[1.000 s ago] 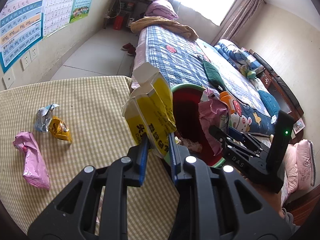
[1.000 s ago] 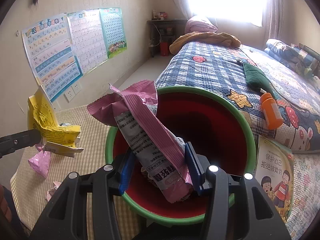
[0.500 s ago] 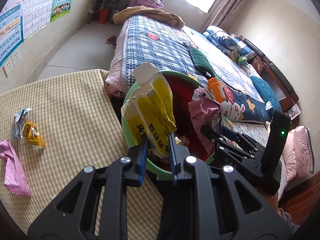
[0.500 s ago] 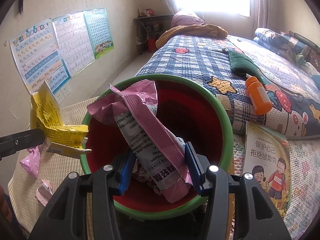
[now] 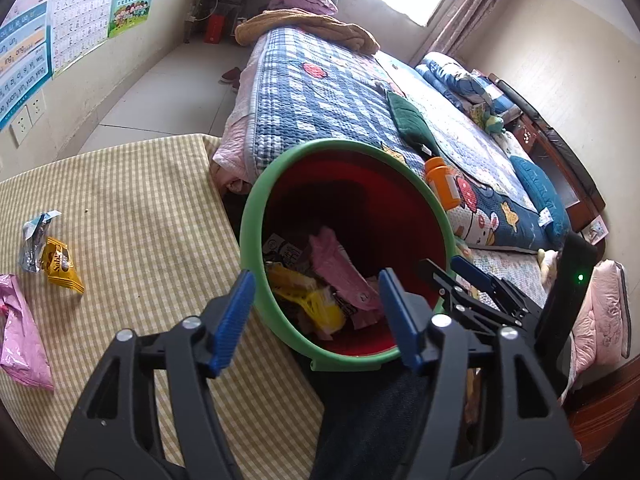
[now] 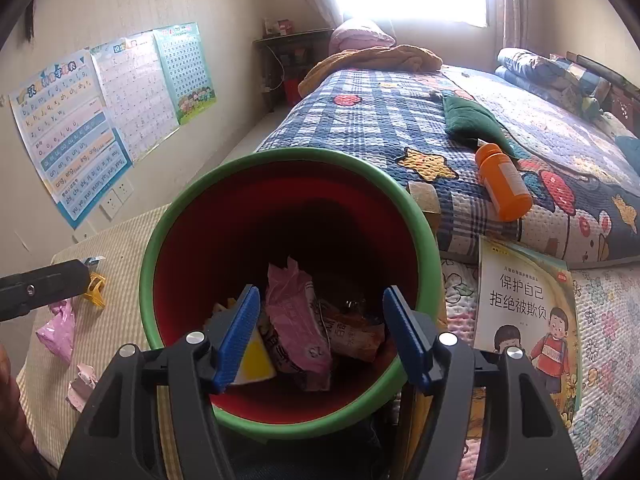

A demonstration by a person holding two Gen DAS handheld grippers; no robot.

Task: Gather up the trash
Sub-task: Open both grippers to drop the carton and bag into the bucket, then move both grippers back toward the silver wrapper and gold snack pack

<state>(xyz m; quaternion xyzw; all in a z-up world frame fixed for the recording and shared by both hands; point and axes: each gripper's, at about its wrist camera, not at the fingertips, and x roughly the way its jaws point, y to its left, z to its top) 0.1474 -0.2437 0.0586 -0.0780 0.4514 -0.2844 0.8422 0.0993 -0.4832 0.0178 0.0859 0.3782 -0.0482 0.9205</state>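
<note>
Two blue-padded black grippers — left gripper (image 5: 314,318) and right gripper (image 6: 322,334) — hang over a green-rimmed red plastic bin (image 5: 256,216), jaws opening with nothing pinched between them; a crumpled pink foil wrapper (image 6: 298,320) and a yellow carton (image 5: 308,300) lie inside the bin. Beside it, on the yellow checked tablecloth (image 5: 132,208), wait a pink bag (image 5: 22,340) and an orange snack sachet (image 5: 60,266).

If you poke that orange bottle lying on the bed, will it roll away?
Probably a little. The orange bottle is round and lies on its side, so it looks apt to roll. The quilt under it looks soft and bumpy, which may stop it soon. It seems stiff plastic, likely light.
</note>
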